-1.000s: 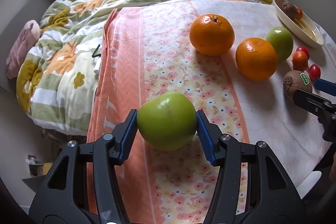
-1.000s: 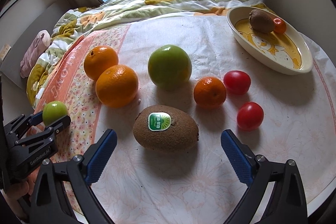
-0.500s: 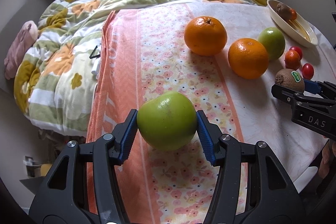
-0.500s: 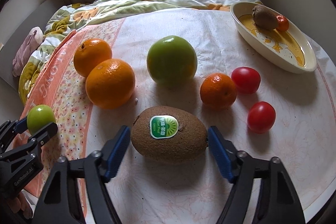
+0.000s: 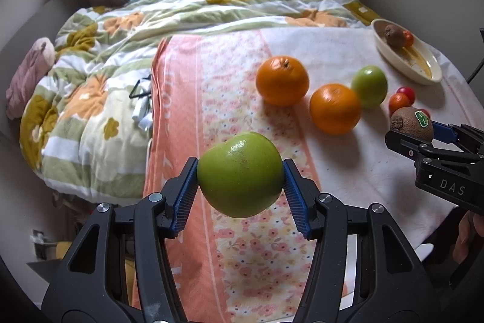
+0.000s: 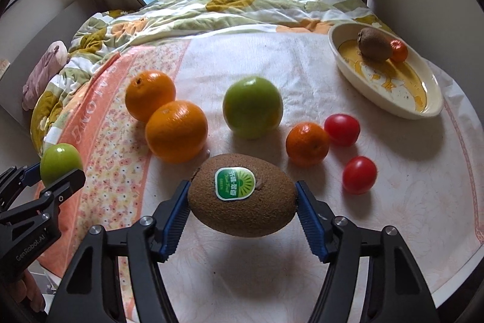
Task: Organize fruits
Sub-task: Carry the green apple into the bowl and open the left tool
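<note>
My left gripper [image 5: 240, 165] is shut on a green apple [image 5: 242, 180] and holds it above the orange flowered towel [image 5: 242, 247]. In the right wrist view the same apple [image 6: 60, 161] shows at the far left. My right gripper [image 6: 242, 186] is shut on a brown kiwi [image 6: 242, 211] with a green sticker, its blue pads pressing both ends. The kiwi hangs a little above the white cloth, with its shadow beneath. A cream oval dish [image 6: 429, 108] at the far right holds another kiwi [image 6: 373, 46] and a small orange-red fruit [image 6: 399, 50].
On the table lie two oranges [image 6: 177, 130] [image 6: 149, 94], a second green apple [image 6: 252, 108], a mandarin [image 6: 307, 144] and two red tomatoes [image 6: 341, 125] [image 6: 359, 175]. A bed with a flowered quilt [image 6: 211, 8] lies beyond the table. The table's edge runs near at the right.
My right gripper closed on the kiwi and lifted it off the cloth. My left gripper rose with the green apple in it.
</note>
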{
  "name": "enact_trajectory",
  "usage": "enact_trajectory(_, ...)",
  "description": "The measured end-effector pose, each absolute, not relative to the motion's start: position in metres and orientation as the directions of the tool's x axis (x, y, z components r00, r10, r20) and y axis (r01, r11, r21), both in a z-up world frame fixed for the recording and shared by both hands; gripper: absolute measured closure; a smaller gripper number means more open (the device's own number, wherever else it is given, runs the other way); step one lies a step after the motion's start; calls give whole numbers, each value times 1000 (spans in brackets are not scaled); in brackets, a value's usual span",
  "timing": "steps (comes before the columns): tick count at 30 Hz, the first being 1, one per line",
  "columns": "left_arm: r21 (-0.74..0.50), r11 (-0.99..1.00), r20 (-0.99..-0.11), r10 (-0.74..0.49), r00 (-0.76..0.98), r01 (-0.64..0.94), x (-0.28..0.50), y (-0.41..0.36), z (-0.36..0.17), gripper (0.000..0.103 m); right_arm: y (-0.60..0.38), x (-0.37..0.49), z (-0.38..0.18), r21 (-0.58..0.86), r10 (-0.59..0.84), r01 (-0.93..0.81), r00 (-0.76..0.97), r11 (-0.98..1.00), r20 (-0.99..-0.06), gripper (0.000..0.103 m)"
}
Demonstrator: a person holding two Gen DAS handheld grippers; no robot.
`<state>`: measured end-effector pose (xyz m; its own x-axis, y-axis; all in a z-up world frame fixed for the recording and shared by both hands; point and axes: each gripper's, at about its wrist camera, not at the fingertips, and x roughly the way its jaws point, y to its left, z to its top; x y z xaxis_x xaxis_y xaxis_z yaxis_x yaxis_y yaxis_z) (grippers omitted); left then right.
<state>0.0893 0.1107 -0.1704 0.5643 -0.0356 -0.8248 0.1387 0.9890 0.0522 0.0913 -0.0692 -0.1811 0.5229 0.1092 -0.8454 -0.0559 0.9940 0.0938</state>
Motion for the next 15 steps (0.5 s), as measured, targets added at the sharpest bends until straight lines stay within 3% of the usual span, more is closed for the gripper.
enact_trajectory(15,22,975,-749,-130,649,220,102,72,-78,45,-122,75,-86,128,135,-57,632,990,-763,39)
